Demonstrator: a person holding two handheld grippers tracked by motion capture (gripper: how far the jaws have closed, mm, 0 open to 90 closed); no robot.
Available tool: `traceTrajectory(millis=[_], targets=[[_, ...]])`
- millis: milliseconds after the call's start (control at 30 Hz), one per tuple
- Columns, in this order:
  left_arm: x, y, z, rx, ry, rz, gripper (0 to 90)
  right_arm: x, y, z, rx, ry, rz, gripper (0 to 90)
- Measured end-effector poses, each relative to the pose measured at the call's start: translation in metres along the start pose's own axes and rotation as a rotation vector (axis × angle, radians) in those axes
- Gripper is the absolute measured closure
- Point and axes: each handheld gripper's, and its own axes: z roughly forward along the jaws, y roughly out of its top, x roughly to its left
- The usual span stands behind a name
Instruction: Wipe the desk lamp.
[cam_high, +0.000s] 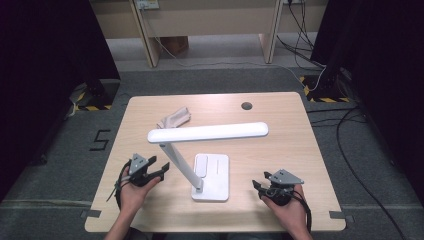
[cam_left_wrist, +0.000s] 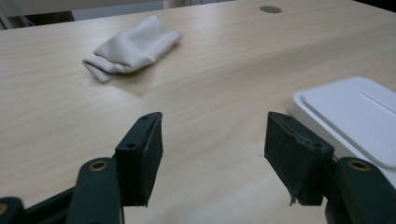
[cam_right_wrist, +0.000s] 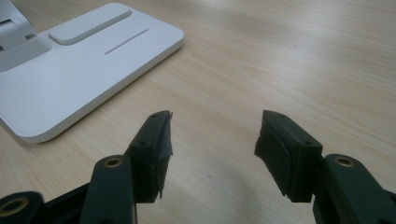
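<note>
Two handheld grippers, one per hand, both low over a light wooden table (cam_high: 280, 107).

Left gripper (cam_high: 161, 171): held in the person's left hand (cam_high: 134, 186) at the near left of the table. In the left gripper view (cam_left_wrist: 212, 144) its jaws stand wide apart with bare tabletop between them and nothing gripped. It points toward the lamp's base, which sits just beside its right jaw in that view.

Right gripper (cam_high: 256, 185): held in the right hand (cam_high: 287, 205) at the near right of the table. In the right gripper view (cam_right_wrist: 212, 140) its jaws are likewise spread wide over bare wood, holding nothing. The base lies off to its left, near but apart.

Desk lamp (cam_high: 207, 133): white, standing between the two grippers at the near middle of the table. Its flat rectangular base (cam_high: 215, 175) rests on the wood, a slanted stem rises from the base's near end, and a long bar head lies level above, crossing the table from side to side. Neither gripper touches it.

Cloth (cam_high: 174, 119): pale, crumpled, lying on the far left part of the table, beyond the lamp's head and well apart from both grippers; seen ahead in the left gripper view (cam_left_wrist: 133, 48).

Round hole (cam_high: 246, 106): dark, set in the tabletop toward the far edge.
</note>
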Motion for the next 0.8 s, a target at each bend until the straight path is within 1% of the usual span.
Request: traceTrajectory(millis=[33, 67, 100, 167, 200, 233, 333, 400, 533, 600, 733, 800], targets=[[0.012, 0.01, 0.012, 0.007, 0.019, 0.001, 36.3, 0.0, 0.0, 0.0, -0.002, 0.002, 0.001, 44.1], [0.012, 0.01, 0.012, 0.007, 0.019, 0.001, 36.2, 0.0, 0.0, 0.0, -0.002, 0.002, 0.001, 44.1], [0.019, 0.016, 0.02, 0.01, 0.027, 0.001, 36.2, 0.0, 0.0, 0.0, -0.001, 0.002, 0.003, 43.9], [0.029, 0.025, 0.032, 0.024, 0.032, -0.001, 35.8, -0.001, -0.001, 0.001, 0.002, 0.006, 0.008, 43.6], [0.039, 0.034, 0.045, 0.033, 0.044, 0.001, 35.8, -0.001, -0.001, 0.001, 0.002, 0.006, 0.007, 43.4], [0.039, 0.034, 0.045, 0.033, 0.044, 0.001, 35.8, -0.001, -0.001, 0.001, 0.002, 0.006, 0.007, 43.4], [0.051, 0.046, 0.062, 0.041, 0.062, 0.002, 35.8, 0.0, 0.0, 0.003, -0.001, 0.012, 0.001, 43.0], [0.057, 0.052, 0.073, 0.06, 0.066, 0.01, 35.8, 0.0, 0.0, 0.003, 0.0, 0.013, -0.001, 42.9], [0.066, 0.063, 0.096, 0.081, 0.068, 0.011, 35.8, 0.001, 0.0, 0.003, 0.003, 0.021, 0.002, 42.7], [0.07, 0.068, 0.109, 0.109, 0.067, 0.023, 35.4, 0.002, -0.001, 0.004, 0.005, 0.028, -0.003, 42.6], [0.079, 0.078, 0.129, 0.119, 0.078, -0.011, 35.1, 0.003, -0.001, 0.006, 0.008, 0.035, -0.003, 42.6], [0.082, 0.08, 0.136, 0.117, 0.082, -0.024, 35.1, 0.003, -0.001, 0.006, 0.009, 0.037, -0.005, 42.6]])
